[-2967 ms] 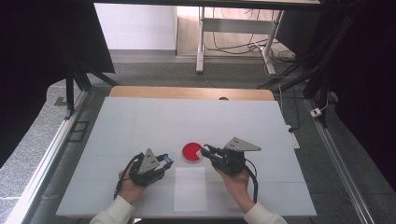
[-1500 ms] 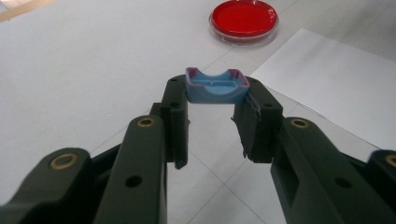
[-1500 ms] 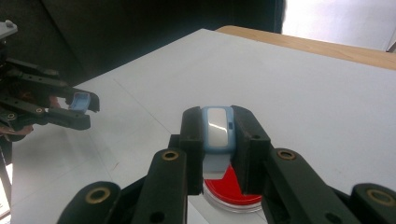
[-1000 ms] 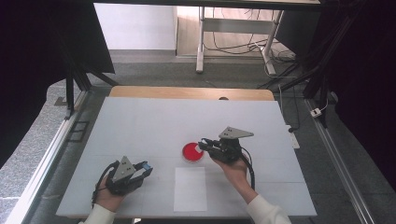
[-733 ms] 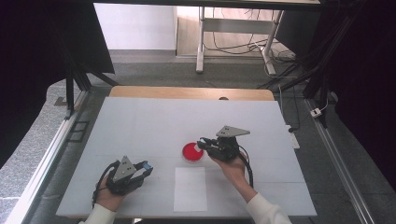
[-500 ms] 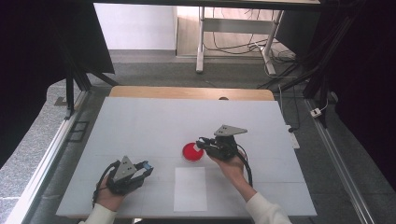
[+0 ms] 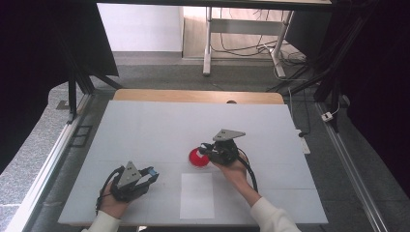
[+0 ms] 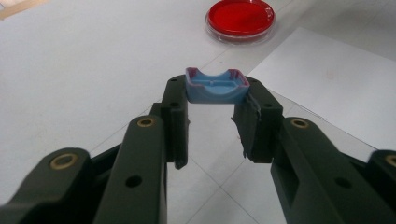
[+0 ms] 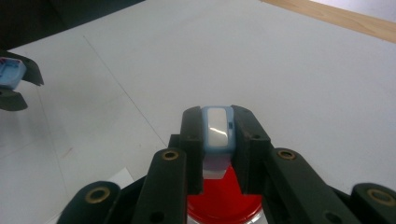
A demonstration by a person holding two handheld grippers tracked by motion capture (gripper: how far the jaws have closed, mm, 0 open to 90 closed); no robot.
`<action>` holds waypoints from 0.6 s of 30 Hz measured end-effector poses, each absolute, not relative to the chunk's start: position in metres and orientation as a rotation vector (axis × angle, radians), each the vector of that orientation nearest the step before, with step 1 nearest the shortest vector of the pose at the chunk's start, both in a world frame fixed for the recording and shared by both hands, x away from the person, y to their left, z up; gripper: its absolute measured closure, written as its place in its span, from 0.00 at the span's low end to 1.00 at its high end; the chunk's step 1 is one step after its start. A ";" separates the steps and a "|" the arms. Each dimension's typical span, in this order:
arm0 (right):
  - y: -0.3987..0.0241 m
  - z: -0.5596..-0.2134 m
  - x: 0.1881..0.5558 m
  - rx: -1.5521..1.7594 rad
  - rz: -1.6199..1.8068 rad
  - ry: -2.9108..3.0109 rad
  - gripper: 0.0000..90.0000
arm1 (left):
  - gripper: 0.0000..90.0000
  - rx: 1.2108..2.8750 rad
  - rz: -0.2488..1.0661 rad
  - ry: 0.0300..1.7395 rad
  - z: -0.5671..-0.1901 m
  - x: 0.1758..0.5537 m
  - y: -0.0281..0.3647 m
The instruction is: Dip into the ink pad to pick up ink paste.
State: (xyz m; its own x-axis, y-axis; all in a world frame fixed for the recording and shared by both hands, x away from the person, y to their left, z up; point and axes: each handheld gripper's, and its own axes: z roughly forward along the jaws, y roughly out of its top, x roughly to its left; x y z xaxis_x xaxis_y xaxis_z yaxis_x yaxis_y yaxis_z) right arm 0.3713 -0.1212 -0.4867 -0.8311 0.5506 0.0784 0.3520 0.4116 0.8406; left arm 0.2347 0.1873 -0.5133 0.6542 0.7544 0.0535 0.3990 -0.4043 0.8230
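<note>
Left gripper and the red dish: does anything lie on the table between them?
No object: between the left gripper with its blue piece and the red dish lies bare white table, with a white sheet's corner alongside, per the left gripper view.

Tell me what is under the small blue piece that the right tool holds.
Under the small light-blue plastic piece, clamped in the right tool, lies the round red-filled clear dish. The tool's black jaws cover the dish's sides, hiding the rest.

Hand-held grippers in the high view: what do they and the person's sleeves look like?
Both the left hand-held gripper and the right hand-held gripper are black, each topped by a grey three-cornered plate and trailing a black cable. Jaw links carry brass-coloured pins. The sleeves are white.
</note>
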 end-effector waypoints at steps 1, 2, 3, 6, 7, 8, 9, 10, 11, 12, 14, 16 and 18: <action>-0.120 -0.488 0.372 0.794 1.374 2.460 0.83 | 0.74 2.036 0.539 0.894 -0.513 0.235 0.187; -0.120 -0.489 0.373 0.789 1.363 2.464 0.83 | 0.74 2.036 0.540 0.894 -0.513 0.235 0.187; -0.119 -0.490 0.373 0.787 1.356 2.465 0.83 | 0.74 2.037 0.538 0.892 -0.513 0.235 0.187; -0.117 -0.492 0.375 0.781 1.322 2.474 0.83 | 0.74 2.036 0.538 0.893 -0.513 0.235 0.186; -0.116 -0.493 0.376 0.782 1.323 2.472 0.83 | 0.74 2.037 0.538 0.893 -0.513 0.235 0.186; -0.116 -0.493 0.376 0.782 1.313 2.478 0.83 | 0.74 2.035 0.538 0.893 -0.514 0.235 0.186; -0.115 -0.494 0.377 0.778 1.301 2.484 0.83 | 0.74 2.034 0.537 0.893 -0.514 0.235 0.187; -0.115 -0.495 0.378 0.776 1.292 2.487 0.83 | 0.74 2.034 0.538 0.892 -0.513 0.235 0.187; -0.114 -0.496 0.378 0.776 1.281 2.490 0.83 | 0.74 2.034 0.538 0.892 -0.513 0.235 0.187; -0.113 -0.497 0.378 0.776 1.279 2.491 0.83 | 0.74 2.034 0.536 0.891 -0.514 0.235 0.187; -0.112 -0.499 0.379 0.781 1.275 2.492 0.83 | 0.74 2.036 0.535 0.891 -0.514 0.235 0.187; -0.110 -0.500 0.379 0.778 1.260 2.500 0.83 | 0.74 2.035 0.536 0.890 -0.514 0.235 0.186; -0.108 -0.500 0.379 0.771 1.243 2.503 0.83 | 0.74 2.035 0.539 0.890 -0.514 0.234 0.186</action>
